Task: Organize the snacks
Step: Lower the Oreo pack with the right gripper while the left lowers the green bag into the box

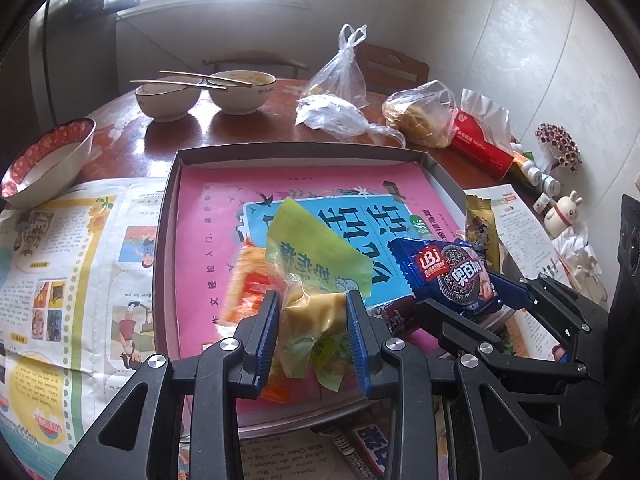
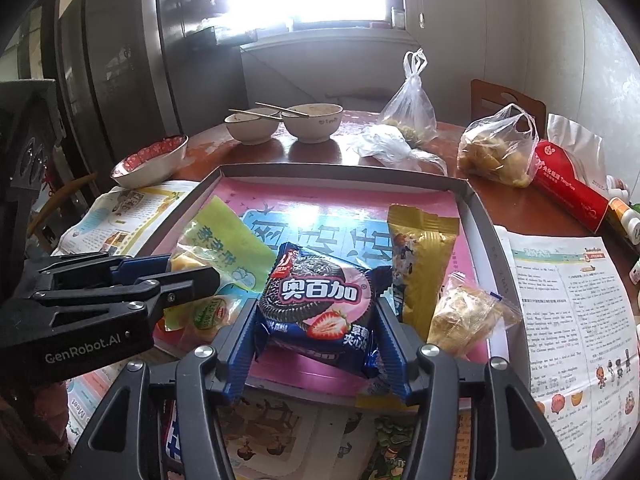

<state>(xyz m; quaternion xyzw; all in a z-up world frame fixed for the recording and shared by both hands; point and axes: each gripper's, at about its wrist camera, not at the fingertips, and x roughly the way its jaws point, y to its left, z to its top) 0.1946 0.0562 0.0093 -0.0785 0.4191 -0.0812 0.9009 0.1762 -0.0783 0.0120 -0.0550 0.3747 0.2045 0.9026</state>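
Your left gripper (image 1: 313,312): fingers clamped on green-topped snack bag (image 1: 316,256), bag sticking forward past tips over shallow box (image 1: 168,216) (pink sheet inside). Your right gripper (image 2: 316,320): fingers pressed on both sides of blue cookie pack (image 2: 320,300), pack squarely between pads.

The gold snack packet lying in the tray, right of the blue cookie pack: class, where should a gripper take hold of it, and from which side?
Grip the gold snack packet across its narrow width near the middle, coming from above and the near side. It lies flat and lengthways in the tray, so its long edges are exposed, though the clear bagged snack crowds its near right corner.
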